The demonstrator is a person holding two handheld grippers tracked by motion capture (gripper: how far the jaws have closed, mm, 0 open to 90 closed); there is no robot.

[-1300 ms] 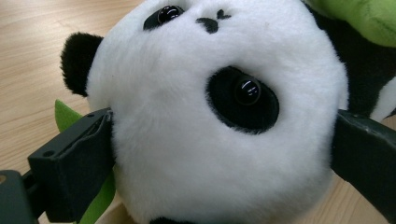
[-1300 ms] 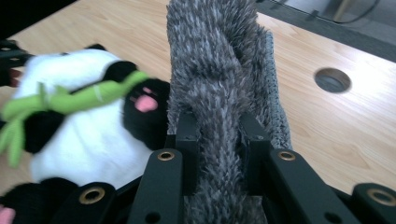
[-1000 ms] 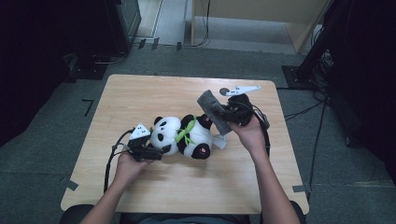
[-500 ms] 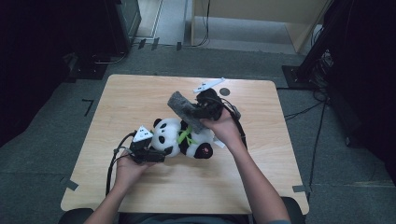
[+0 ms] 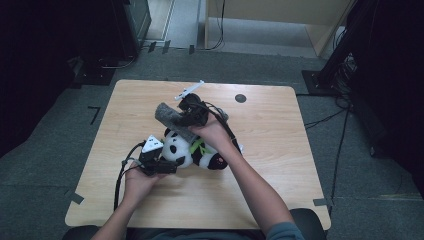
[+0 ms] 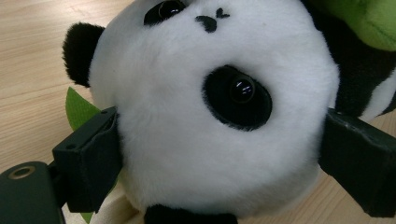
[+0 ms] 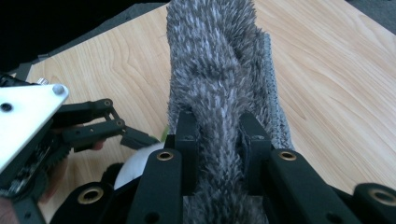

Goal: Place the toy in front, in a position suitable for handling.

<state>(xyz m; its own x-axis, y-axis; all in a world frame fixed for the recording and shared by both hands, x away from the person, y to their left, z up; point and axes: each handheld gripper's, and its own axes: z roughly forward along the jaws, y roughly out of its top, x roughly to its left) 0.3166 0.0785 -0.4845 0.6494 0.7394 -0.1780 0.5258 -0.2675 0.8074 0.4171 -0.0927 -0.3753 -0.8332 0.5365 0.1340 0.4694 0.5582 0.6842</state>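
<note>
Worktop (image 5: 280, 165) carries a panda (image 5: 192, 152) lying mid-table. Left gripper (image 5: 156, 162) has its jaws clamped on the panda's head, likely pinning it steady. Right gripper (image 5: 192, 114) hangs just above the panda, jaws squeezed on a grey furry cloth (image 7: 219, 84), probably to drape or wrap it over the toy.
</note>
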